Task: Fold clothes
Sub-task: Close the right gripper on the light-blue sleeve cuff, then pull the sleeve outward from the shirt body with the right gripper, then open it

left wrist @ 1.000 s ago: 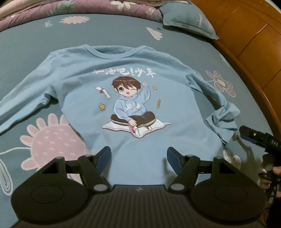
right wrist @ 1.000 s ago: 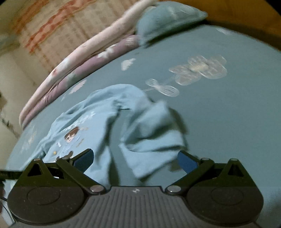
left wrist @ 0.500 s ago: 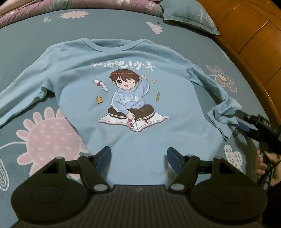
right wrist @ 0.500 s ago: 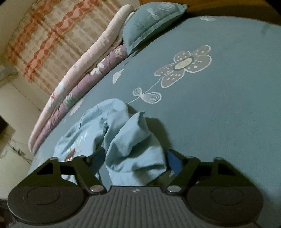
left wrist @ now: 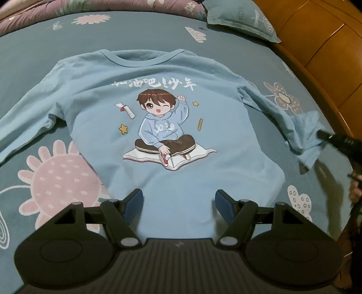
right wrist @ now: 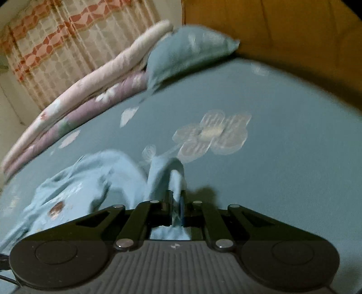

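Note:
A light blue long-sleeved shirt (left wrist: 163, 90) with a cartoon boy print lies face up on the bed, neck away from me. My left gripper (left wrist: 178, 202) hovers open over its hem, nothing between the fingers. The shirt's right sleeve (left wrist: 303, 133) is lifted at its cuff. My right gripper (right wrist: 175, 204) is shut on that sleeve (right wrist: 165, 171), with blue cloth pinched between the pads. The right gripper (left wrist: 339, 142) also shows as a dark tool at the right edge of the left wrist view, a hand behind it. The left sleeve (left wrist: 25, 117) lies stretched out flat.
The teal bedsheet (left wrist: 67, 40) carries flower prints. A teal pillow (left wrist: 242, 18) and a folded purple and pink quilt (right wrist: 74, 106) lie at the bed's far end. A wooden bed frame (left wrist: 321, 45) runs along the right side. A patterned curtain (right wrist: 56, 45) hangs beyond.
My right gripper moved onto the crumpled sleeve cuff, shut on it and lifted it a little. The left gripper kept still and open.

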The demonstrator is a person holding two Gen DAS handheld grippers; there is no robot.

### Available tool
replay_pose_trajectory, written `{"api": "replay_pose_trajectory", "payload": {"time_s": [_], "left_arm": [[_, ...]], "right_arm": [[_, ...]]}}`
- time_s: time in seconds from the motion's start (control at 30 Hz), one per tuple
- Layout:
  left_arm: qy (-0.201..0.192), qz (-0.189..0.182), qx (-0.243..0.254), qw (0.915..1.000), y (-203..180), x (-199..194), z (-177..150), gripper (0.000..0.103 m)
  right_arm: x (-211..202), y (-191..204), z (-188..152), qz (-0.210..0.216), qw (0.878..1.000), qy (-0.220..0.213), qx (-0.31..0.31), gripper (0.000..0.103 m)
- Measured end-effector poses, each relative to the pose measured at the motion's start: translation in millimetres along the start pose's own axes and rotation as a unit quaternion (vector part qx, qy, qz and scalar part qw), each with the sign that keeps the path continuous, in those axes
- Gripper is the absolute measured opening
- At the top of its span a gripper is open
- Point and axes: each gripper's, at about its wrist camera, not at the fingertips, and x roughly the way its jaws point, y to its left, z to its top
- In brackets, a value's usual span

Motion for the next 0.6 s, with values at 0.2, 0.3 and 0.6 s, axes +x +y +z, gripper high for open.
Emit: {"api": "replay_pose_trajectory", "payload": {"time_s": [0.2, 0.3, 0.6], "left_arm": [[0.0, -0.004, -0.002, 1.0, -0.7, 0.9, -1.3, 0.071], [0.0, -0.004, -0.004, 1.0, 0.0, 0.4, -2.0, 0.071], [0.003, 0.002, -0.006, 1.0, 3.1, 0.0, 0.7, 0.071]], "right_arm": [[-0.4, 38.6, 6.2, -0.025, 0.994, -0.007, -0.107, 0.01], [25.9, 64.6, -22.6, 0.006, 0.989, 0.049, -0.141, 0.016], [22.8, 68.5, -57.8, 0.056, 0.989, 0.087, -0.106, 0.044]]}}
